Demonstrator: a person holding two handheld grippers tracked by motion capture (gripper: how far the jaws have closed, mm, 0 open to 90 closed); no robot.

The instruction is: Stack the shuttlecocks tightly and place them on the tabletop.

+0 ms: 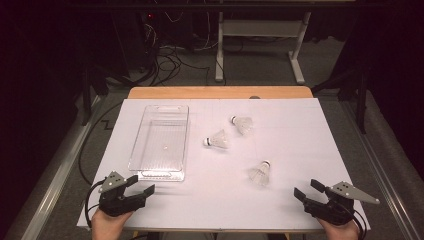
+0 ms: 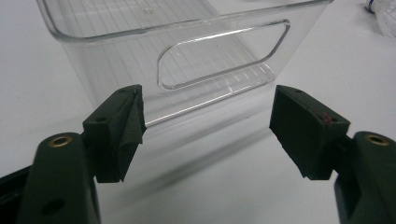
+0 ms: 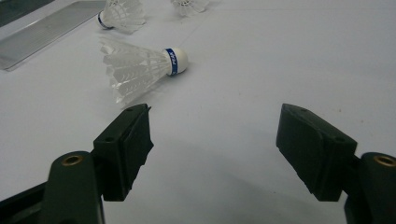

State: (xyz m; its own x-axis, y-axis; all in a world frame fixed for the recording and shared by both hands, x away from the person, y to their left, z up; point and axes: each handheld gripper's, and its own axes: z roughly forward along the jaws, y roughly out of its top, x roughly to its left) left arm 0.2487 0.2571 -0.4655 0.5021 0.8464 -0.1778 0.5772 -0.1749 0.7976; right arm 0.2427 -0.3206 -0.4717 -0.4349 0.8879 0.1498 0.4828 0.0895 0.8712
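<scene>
Nearest shuttlecock (image 1: 260, 173): it lies on its side on the white table (image 1: 300, 145), ahead of your right gripper (image 1: 306, 191) and toward the middle; its cork end (image 3: 180, 60) points away from the clear bin (image 1: 161, 140).
Risk at pickup: if you close on the feather skirt (image 3: 133, 69), you may crush or bend it; aim for the cork, but it is round and could squirt out of the jaws.
Risk of rolling: nudge it with one jaw first and it will likely swing round on its cork.
Right gripper: jaws spread wide, holding nothing, low over the table.
Left gripper (image 1: 140, 186): also open and empty, just before the bin's near wall with the handle slot (image 2: 224, 53); push forward and you could shove the light bin out of place.
Other shuttlecocks: one (image 1: 218, 140) beside the bin, one (image 1: 242, 124) farther back; a wide sweep could scatter them.
</scene>
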